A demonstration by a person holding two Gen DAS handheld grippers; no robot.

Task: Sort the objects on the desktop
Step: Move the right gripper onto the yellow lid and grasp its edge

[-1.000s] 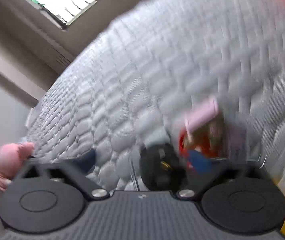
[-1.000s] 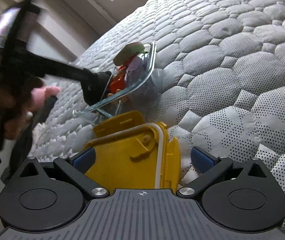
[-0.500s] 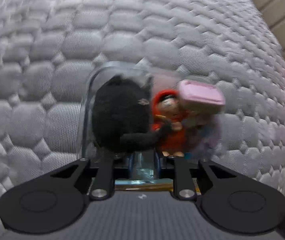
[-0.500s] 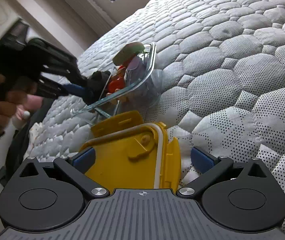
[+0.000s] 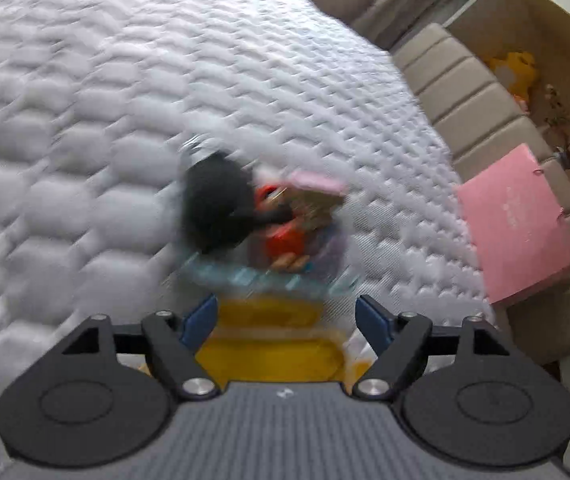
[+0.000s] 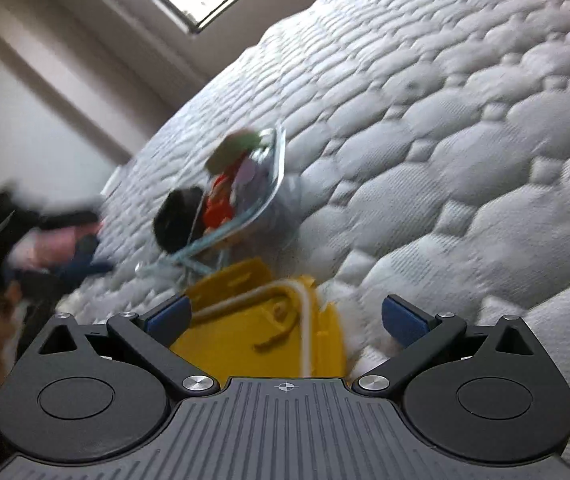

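On a quilted white bed (image 5: 125,80), a clear glass dish (image 6: 273,184) sits at centre, holding a black plush (image 5: 215,206), a red figure (image 5: 285,236) and a pink-topped item (image 5: 317,184). At 6 o'clock from the dish, touching its near rim, lies a yellow lid (image 6: 261,320). Left claw (image 5: 287,320) hovers over the lid, jaws opening, nothing pinched between them. Right claw (image 6: 285,316) is spread wide either side of the lid, pads clear of it. At 3 o'clock in the left view a pink box (image 5: 517,224) leans on a beige headboard (image 5: 465,80); its pale lettering is too blurred to read. Motion blur softens both views.
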